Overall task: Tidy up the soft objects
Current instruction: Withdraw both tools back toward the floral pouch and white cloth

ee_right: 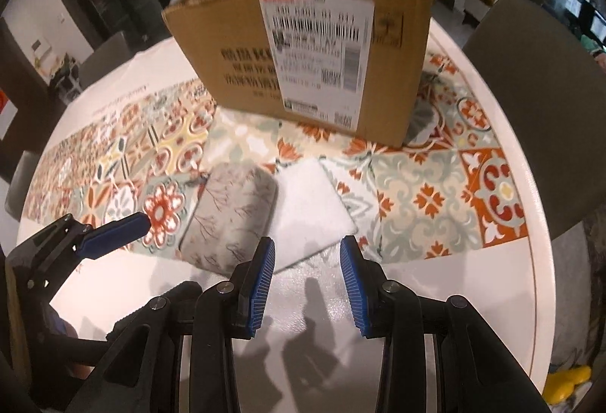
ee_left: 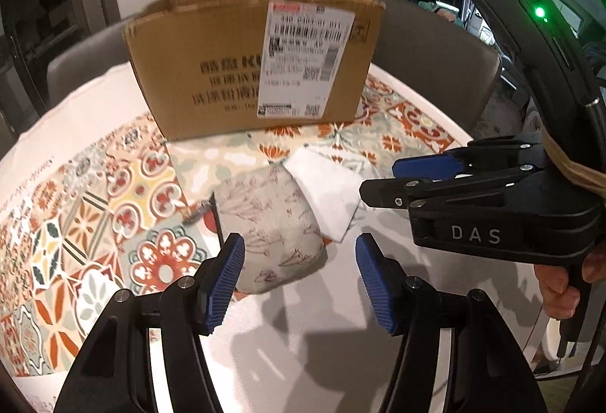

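Note:
A small grey cushion (ee_left: 269, 223) with a twig print lies on the table, and a white folded cloth (ee_left: 325, 193) touches its right side. Behind them stands an open cardboard box (ee_left: 246, 64) with a shipping label. My left gripper (ee_left: 299, 280) hangs open just in front of the cushion, nothing between its pads. The right gripper (ee_left: 382, 180) comes in from the right, close over the cloth's right edge. In the right wrist view my right gripper (ee_right: 306, 276) is open just short of the cloth (ee_right: 310, 208). The cushion (ee_right: 231, 216) lies to its left and the box (ee_right: 303, 45) behind.
A patterned tile-print mat (ee_right: 435, 193) covers the middle of the round white table (ee_right: 416, 299). Grey chairs (ee_right: 538, 102) stand around the far and right edges. A blue left gripper finger (ee_right: 113, 231) shows at the left. Something yellow (ee_right: 568, 379) lies below the table edge.

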